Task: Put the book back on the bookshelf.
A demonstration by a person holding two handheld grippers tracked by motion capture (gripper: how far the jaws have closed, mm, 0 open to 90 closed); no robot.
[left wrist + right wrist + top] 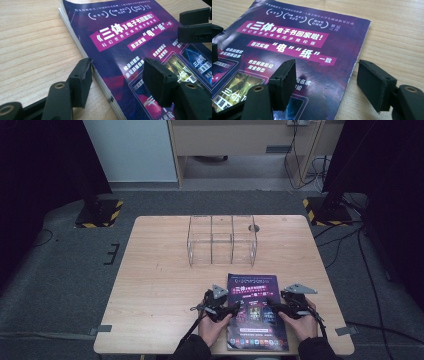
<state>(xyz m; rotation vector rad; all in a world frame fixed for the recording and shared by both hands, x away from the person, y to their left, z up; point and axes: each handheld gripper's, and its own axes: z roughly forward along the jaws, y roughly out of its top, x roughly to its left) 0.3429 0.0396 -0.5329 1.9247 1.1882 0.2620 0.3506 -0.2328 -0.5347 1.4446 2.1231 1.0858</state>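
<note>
Book (256, 312) lies flat on tabletop (160, 285), near front edge, right of centre; clear divided box (222, 241) stands behind it, toward far edge, well apart. Left hand-held gripper (231, 309) straddles book's left edge, one jaw on tabletop side, other over cover; right hand-held gripper (274, 309) likewise at right edge; person's hands (214, 330) behind both, at front.

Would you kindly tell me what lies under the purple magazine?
The magazine lies flat on the wooden table. Bare wood shows around it; whatever is beneath its cover and pages is hidden.
</note>
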